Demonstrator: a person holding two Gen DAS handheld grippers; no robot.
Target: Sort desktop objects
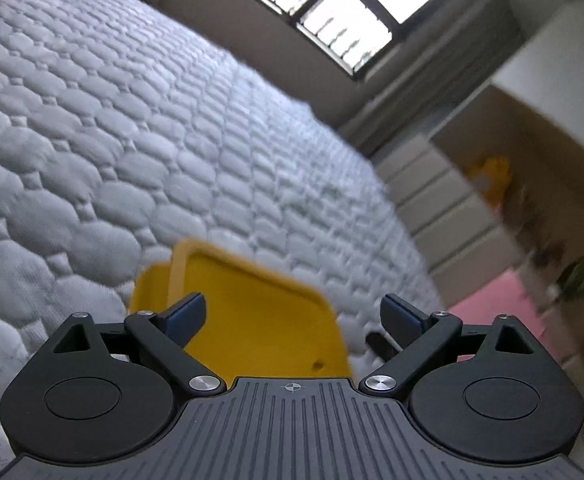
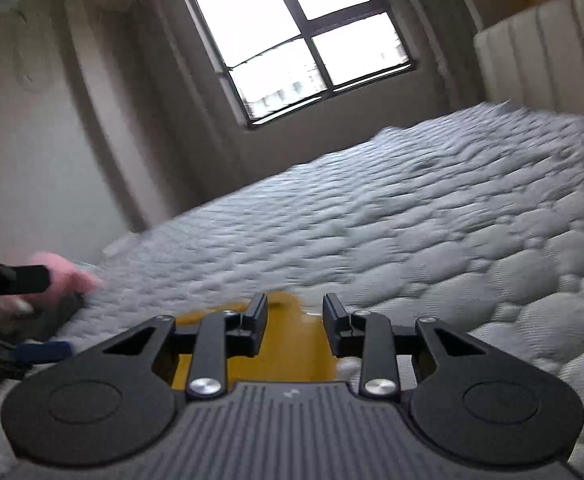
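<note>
Yellow plastic tray (image 1: 259, 320) — shallow, rounded corners, raised rim, a small hole near its close edge — lying on the quilted mattress (image 1: 131, 140) just ahead of the left gripper (image 1: 294, 316). Jaws spread wide, blue pads (image 1: 187, 314) apart, one over the tray's near-left part, the other past its right edge; nothing pinched. A second yellow piece (image 1: 149, 284) peeking out just left of the tray, blurred, shape unclear.

Same yellow tray (image 2: 292, 344) below and between the fingers of the right gripper (image 2: 295, 320); jaws partly closed with a gap between them, pads not seen pressing on anything. Off to the right gripper's left, a blurred pink object (image 2: 67, 276) on the mattress edge, beside black and blue parts of the other tool.

Mattress grey-white, stitched in rounded cells, stretching away ahead. Beyond it a bright four-pane window (image 2: 296, 40) in a beige wall — padded headboard (image 2: 540, 64) far right.
</note>
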